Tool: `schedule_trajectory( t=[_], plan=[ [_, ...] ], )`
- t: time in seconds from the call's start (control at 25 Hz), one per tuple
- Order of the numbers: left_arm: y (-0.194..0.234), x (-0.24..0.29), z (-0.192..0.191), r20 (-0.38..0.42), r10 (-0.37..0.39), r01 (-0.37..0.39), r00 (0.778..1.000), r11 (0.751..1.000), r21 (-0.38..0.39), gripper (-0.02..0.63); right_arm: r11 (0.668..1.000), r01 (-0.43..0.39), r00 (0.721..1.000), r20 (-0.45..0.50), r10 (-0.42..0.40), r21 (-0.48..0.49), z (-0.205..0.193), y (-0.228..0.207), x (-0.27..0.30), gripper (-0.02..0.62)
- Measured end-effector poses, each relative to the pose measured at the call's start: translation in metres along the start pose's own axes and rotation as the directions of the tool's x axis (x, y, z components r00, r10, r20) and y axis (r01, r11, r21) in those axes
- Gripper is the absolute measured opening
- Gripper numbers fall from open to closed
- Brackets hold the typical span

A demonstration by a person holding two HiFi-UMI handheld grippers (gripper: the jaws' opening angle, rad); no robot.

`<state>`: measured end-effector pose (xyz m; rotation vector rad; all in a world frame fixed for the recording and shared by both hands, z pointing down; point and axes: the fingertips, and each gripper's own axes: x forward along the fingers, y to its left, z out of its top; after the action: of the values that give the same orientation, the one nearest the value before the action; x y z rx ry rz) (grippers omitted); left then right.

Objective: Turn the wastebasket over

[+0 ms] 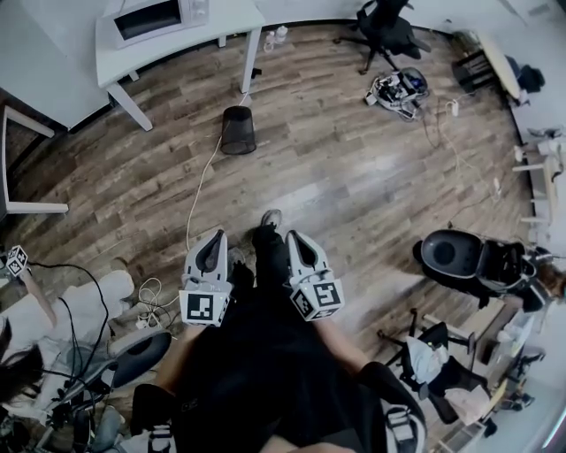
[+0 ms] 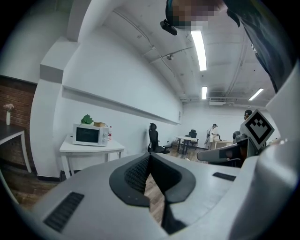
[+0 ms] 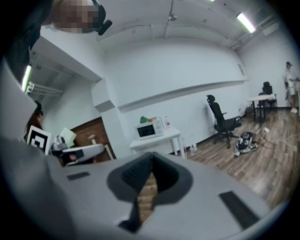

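Note:
A black mesh wastebasket (image 1: 238, 129) stands upright on the wooden floor near the white table's leg, well ahead of me. My left gripper (image 1: 213, 241) and right gripper (image 1: 294, 241) are held side by side close to my body, both shut with nothing between the jaws. In the left gripper view the left gripper (image 2: 150, 157) points across the room, its pads closed together; the right gripper (image 3: 151, 159) looks the same in the right gripper view. Neither gripper view shows the wastebasket, which the jaws hide.
A white table (image 1: 186, 44) with a microwave (image 1: 155, 18) stands behind the basket. A white cable (image 1: 200, 190) runs across the floor toward me. An office chair (image 1: 385, 31) and a small robot (image 1: 398, 88) sit at the back right; clutter lies at both near sides.

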<state>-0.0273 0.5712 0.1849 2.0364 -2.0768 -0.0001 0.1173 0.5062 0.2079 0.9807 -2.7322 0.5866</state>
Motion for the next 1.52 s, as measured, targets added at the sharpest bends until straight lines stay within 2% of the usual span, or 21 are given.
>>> schedule_trajectory(
  t=[0.24, 0.44, 0.6, 0.88, 1.24, 1.52],
  plan=[
    [0.019, 0.03, 0.0, 0.001, 0.017, -0.017, 1.0, 1.0, 0.016, 0.035, 0.998, -0.031, 1.0, -0.004, 0.03, -0.047, 0.01, -0.006, 0.04, 0.032],
    [0.043, 0.065, 0.005, -0.011, 0.064, -0.064, 0.998, 0.998, 0.007, 0.035, 0.997, -0.064, 0.998, -0.004, 0.064, -0.04, 0.024, -0.021, 0.09, 0.032],
    [0.066, 0.108, 0.004, -0.043, 0.095, -0.094, 0.995, 0.995, 0.02, 0.035, 0.997, -0.078, 0.997, 0.0, 0.078, -0.019, 0.039, -0.042, 0.132, 0.032],
    [0.091, 0.197, 0.016, -0.036, 0.116, -0.114, 0.993, 0.992, 0.058, 0.035, 0.996, -0.092, 0.996, -0.021, 0.092, 0.0, 0.069, -0.095, 0.207, 0.032],
    [0.115, 0.272, 0.0, -0.087, 0.115, -0.109, 0.989, 0.991, 0.08, 0.035, 0.998, -0.045, 0.998, -0.05, 0.047, 0.046, 0.067, -0.164, 0.274, 0.032],
    [0.153, 0.322, -0.04, -0.15, 0.129, -0.118, 0.98, 0.99, 0.079, 0.035, 0.996, 0.014, 0.996, -0.093, -0.006, 0.085, 0.04, -0.2, 0.322, 0.032]
  ],
)
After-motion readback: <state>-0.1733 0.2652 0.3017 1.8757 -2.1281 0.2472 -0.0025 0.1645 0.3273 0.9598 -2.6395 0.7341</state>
